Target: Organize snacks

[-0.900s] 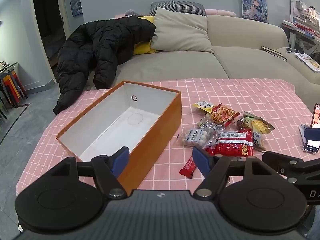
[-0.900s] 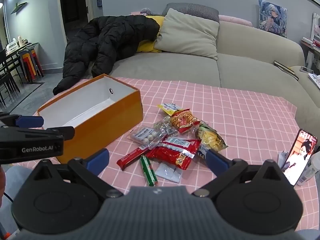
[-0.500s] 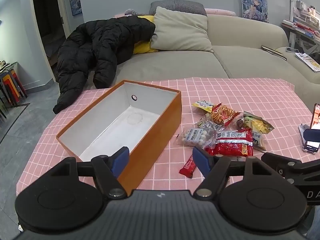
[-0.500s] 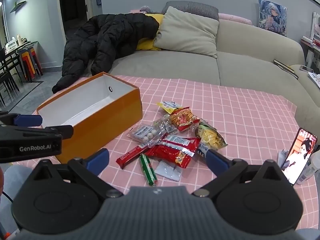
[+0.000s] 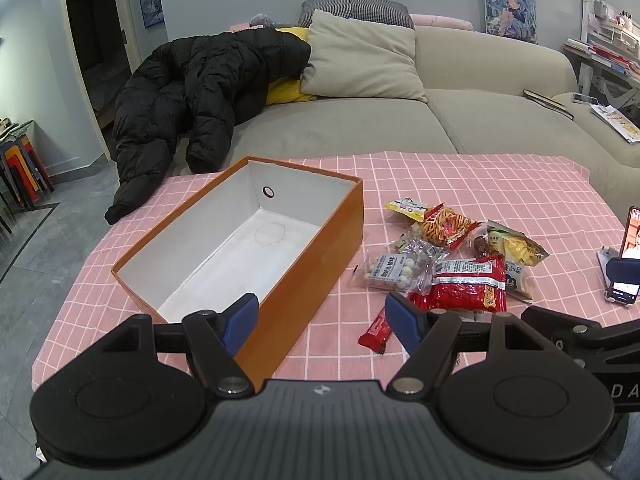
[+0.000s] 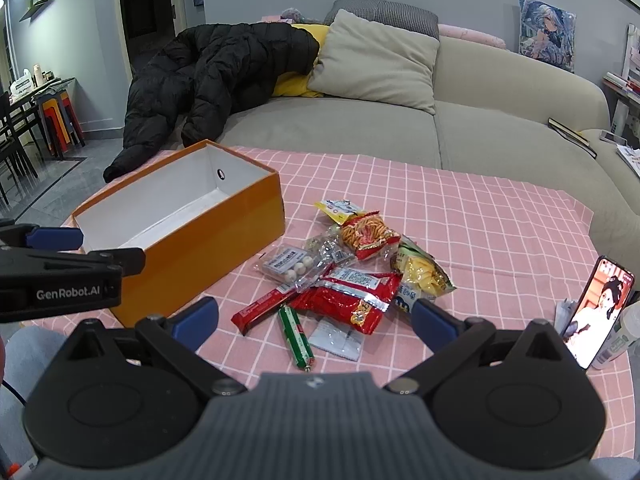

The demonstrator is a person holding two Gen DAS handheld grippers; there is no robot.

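Note:
An open orange box (image 5: 320,256) with a white, empty inside stands on the pink checked tablecloth; it also shows in the right wrist view (image 6: 208,240). To its right lies a pile of snack packets: a big red bag (image 6: 352,292), a clear pack of white balls (image 6: 286,266), a red bar (image 6: 260,308), a green stick (image 6: 296,336), an orange-stick bag (image 6: 368,234) and a yellow bag (image 6: 420,270). My left gripper (image 5: 322,318) is open and empty by the box's near corner. My right gripper (image 6: 314,318) is open and empty, just short of the pile.
A phone (image 6: 596,312) stands propped at the table's right edge beside a small bottle (image 6: 618,340). A beige sofa (image 6: 480,140) with a black coat (image 6: 224,72) and pillow runs behind the table. The left gripper's arm (image 6: 60,276) reaches in at the left.
The right gripper has crept slightly forward and up toward the pile. The left gripper and the snacks have not visibly moved.

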